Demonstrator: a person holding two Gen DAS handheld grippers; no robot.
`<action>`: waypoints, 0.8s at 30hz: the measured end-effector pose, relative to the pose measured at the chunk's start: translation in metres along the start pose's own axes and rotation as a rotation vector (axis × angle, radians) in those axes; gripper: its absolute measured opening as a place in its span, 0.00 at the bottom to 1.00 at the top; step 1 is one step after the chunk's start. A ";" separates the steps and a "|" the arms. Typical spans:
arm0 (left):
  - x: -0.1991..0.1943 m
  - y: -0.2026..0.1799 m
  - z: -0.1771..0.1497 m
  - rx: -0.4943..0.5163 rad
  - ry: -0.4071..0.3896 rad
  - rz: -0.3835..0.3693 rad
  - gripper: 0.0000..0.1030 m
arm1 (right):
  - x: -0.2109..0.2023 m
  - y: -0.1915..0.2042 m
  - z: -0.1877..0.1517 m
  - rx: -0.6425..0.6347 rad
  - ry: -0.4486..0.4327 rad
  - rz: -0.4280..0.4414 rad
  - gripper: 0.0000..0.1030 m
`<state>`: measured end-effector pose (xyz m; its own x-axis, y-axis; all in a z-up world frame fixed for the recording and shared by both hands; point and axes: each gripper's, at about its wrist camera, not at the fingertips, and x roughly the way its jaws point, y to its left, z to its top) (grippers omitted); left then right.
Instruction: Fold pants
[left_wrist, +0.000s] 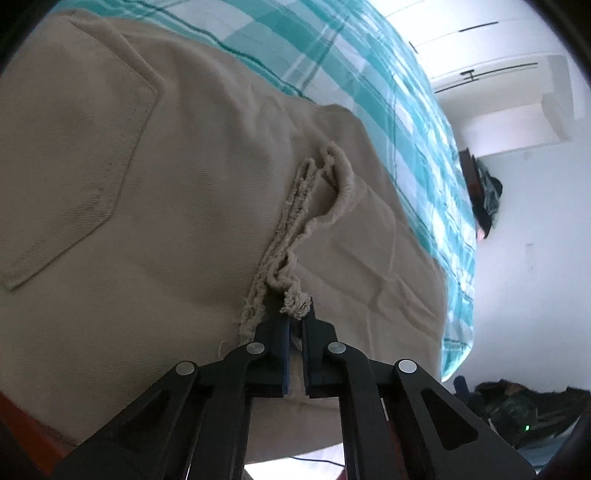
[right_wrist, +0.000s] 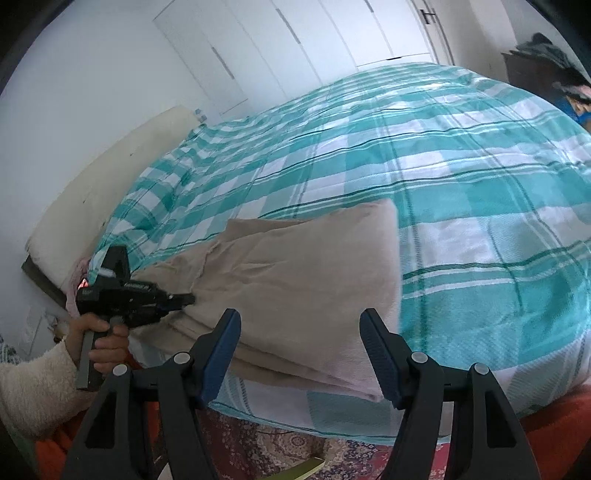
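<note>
With its jaws pinched together on the frayed hem (left_wrist: 295, 302) of the pants (left_wrist: 155, 192), the left gripper (left_wrist: 295, 325) has the raw, tufted edge of beige cloth caught right at its tips. No earlier look to compare. Containers: none seen in either view, so nothing to report inside any.

Pants are beige/khaki twill, lying folded on the teal-and-white checked bedspread (right_wrist: 461, 192). Ahead and to the left of the left gripper a patch back pocket (left_wrist: 77, 147) faces up, stitching visible. Straight ahead of its tips the frayed hem runs away in stacked layers, several edges bunched together. To the right of it, a creased flat panel of the same cloth, then the bedspread beyond.

Right gripper (right_wrist: 300, 354) hangs with jaws spread wide, nothing between the blue pads, not touching cloth. Folded pants (right_wrist: 295, 280) sit just ahead of and under its tips, near the bed edge. Off to its left, a hand (right_wrist: 98, 341) in a fuzzy cream sleeve (right_wrist: 33, 391) holds the left gripper (right_wrist: 186, 298), tips at the pants' left end.
</note>
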<state>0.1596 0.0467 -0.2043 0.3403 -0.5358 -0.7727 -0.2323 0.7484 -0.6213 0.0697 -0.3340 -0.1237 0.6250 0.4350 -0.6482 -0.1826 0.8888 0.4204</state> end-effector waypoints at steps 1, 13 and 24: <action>-0.005 -0.003 -0.003 0.020 -0.011 0.001 0.02 | 0.000 -0.002 0.001 0.010 -0.003 -0.006 0.65; -0.009 -0.013 -0.023 0.176 0.006 0.079 0.01 | 0.010 0.005 0.009 -0.044 -0.009 -0.010 0.65; -0.046 -0.050 -0.026 0.348 -0.145 0.222 0.60 | 0.073 -0.006 -0.015 0.034 0.277 0.145 0.47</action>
<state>0.1319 0.0236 -0.1407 0.4471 -0.3052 -0.8408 -0.0018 0.9397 -0.3420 0.1051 -0.3053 -0.1824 0.3625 0.5839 -0.7264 -0.2259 0.8112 0.5393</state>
